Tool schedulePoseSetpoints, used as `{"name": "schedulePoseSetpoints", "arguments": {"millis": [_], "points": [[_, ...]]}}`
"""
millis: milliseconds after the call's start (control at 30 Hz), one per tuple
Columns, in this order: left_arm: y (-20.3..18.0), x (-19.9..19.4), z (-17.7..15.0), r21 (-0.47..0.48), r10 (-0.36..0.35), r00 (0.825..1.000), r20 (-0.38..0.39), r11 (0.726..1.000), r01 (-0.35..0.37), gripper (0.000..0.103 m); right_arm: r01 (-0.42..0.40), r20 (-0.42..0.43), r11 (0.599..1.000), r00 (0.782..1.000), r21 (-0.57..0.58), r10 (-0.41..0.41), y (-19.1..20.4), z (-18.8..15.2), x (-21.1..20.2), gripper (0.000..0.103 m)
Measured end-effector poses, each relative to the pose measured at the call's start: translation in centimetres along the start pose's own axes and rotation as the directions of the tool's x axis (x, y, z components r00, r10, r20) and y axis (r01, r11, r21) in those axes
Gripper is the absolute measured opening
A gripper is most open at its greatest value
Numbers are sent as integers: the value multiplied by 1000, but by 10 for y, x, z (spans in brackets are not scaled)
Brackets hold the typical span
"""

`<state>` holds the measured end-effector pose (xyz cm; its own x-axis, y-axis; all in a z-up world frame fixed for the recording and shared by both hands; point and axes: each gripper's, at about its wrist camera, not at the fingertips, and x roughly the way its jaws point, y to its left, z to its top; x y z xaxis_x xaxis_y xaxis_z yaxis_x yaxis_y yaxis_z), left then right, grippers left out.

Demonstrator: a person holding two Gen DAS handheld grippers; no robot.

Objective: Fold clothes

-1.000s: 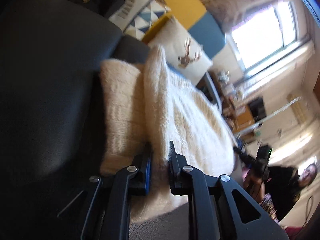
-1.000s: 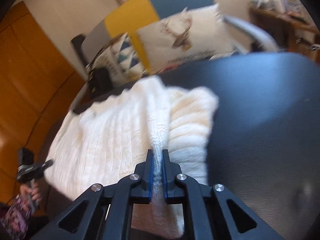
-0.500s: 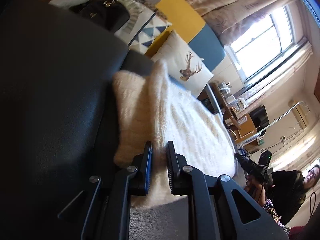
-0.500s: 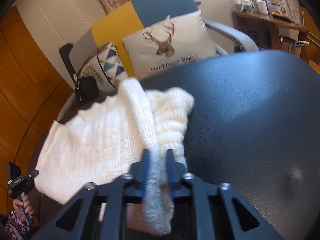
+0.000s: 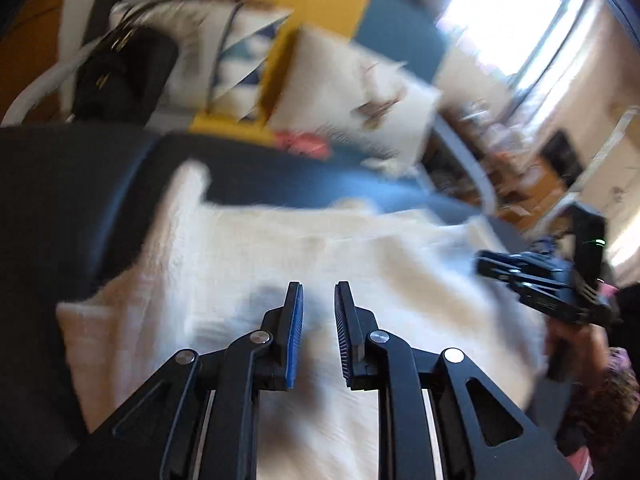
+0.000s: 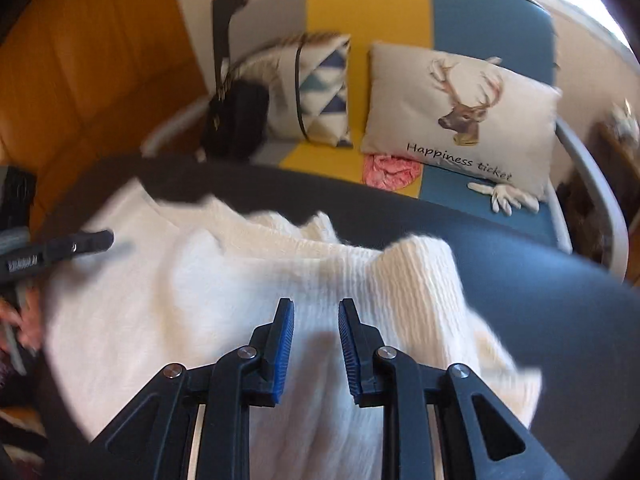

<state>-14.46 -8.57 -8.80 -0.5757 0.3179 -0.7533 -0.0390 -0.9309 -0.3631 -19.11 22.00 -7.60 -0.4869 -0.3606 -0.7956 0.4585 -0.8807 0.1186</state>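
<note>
A cream knit sweater (image 5: 400,264) lies spread on the dark round table (image 5: 60,200); the left wrist view is blurred by motion. My left gripper (image 5: 318,286) hovers over the sweater, its jaws opening with nothing between the blue pads. In the right wrist view the sweater (image 6: 240,280) shows its ribbed part at the right. My right gripper (image 6: 316,302) is open above it, and its pads touch no cloth. Each view catches the other gripper at its edge, over the sweater's far side.
Behind the table (image 6: 560,300) stands a yellow and blue sofa with a deer cushion (image 6: 460,120), a triangle-patterned cushion (image 6: 320,92), a black handbag (image 6: 236,120), a pink cloth (image 6: 390,170) and white gloves (image 6: 504,196). A bright window (image 5: 520,12) is far right.
Both grippers have let go of the raised fold of sweater that they pinched, and have rolled and swung sideways. The sweater now lies flatter on the table.
</note>
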Motion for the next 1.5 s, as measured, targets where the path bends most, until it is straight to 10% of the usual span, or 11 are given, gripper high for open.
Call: {"name": "schedulePoseSetpoints", "arguments": {"millis": [133, 267, 400, 600, 833, 1000, 1267, 1500], "points": [[47, -16, -12, -175, 93, 990, 102, 982, -74, 17, 139, -40, 987, 990, 86, -136, -34, -7, 17, 18], [77, -37, -35, -317, 125, 971, 202, 947, -56, 17, 108, -1, 968, 994, 226, -111, -62, -20, 13, 6], [81, -44, -38, -339, 91, 969, 229, 941, -8, 17, 108, 26, 979, 993, 176, -114, -43, -12, -1, 17], [35, -51, -30, -303, 30, 954, 298, 951, 65, 18, -121, 7, 991, 993, -55, 122, 46, 8, -1, 31], [9, -28, -24, -233, 21, 968, 251, 972, 39, 18, -66, -138, 992, 989, -111, 50, 90, 10, 50, 31], [27, -20, -34, -334, -4, 977, 214, 939, 78, 18, -84, -85, 996, 993, 5, 84, 73, 7, 51, 3], [28, -25, -38, -363, -41, 969, 243, 923, 130, 27, -93, -9, 995, 996, 47, 94, 60, 17, 38, 0], [22, -20, -39, -339, -7, 973, 231, 937, 88, 27, -101, -109, 990, 988, 100, 111, 74, 21, 49, 31]]}}
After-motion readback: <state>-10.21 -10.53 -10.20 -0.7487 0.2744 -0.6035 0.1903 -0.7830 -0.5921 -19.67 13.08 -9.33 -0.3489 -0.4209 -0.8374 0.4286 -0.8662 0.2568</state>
